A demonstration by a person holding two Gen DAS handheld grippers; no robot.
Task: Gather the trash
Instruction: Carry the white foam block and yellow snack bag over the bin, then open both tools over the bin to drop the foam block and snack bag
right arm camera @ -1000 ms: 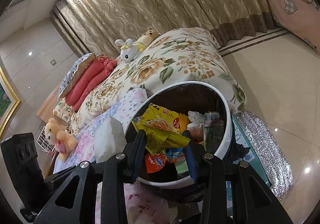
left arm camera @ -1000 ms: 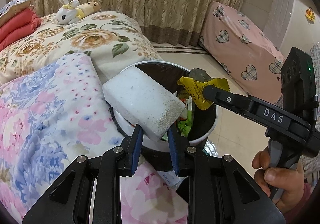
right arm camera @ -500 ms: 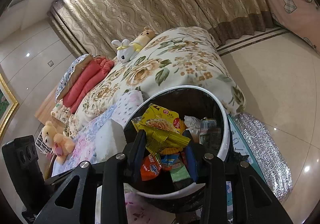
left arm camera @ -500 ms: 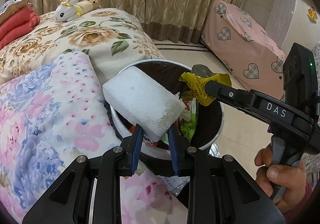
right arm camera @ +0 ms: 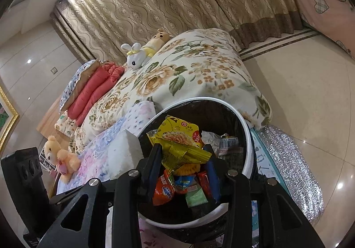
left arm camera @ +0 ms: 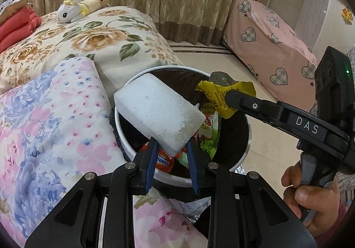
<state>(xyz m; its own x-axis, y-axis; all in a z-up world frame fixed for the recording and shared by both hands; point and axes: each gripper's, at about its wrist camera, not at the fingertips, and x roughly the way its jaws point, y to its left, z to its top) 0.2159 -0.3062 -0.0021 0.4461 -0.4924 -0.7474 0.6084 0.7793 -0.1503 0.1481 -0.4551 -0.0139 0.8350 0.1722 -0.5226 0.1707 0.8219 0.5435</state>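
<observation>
A white round trash bin (left arm camera: 248,128) with a dark liner holds several snack wrappers. My left gripper (left arm camera: 172,147) is shut on a white foam block (left arm camera: 155,110), which sticks out over the bin's near-left rim. From the right, my right gripper (left arm camera: 230,98) reaches over the bin, shut on a crumpled yellow noodle wrapper (left arm camera: 216,92). In the right wrist view the right gripper (right arm camera: 183,153) holds that yellow wrapper (right arm camera: 179,137) above the bin (right arm camera: 249,143). The foam block (right arm camera: 123,155) shows at the left.
The bin stands against a bed with floral quilts (left arm camera: 51,115). Plush toys (left arm camera: 73,7) lie at the bed's far end. A pink heart-patterned cover (left arm camera: 270,48) drapes furniture on the right. A silver foil mat (right arm camera: 290,168) lies on the tiled floor. A person's hand (left arm camera: 310,199) grips the right tool.
Both grippers keep their hold and have barely shifted. The bin sits slightly lower in both views, showing a little more of the wrappers inside.
</observation>
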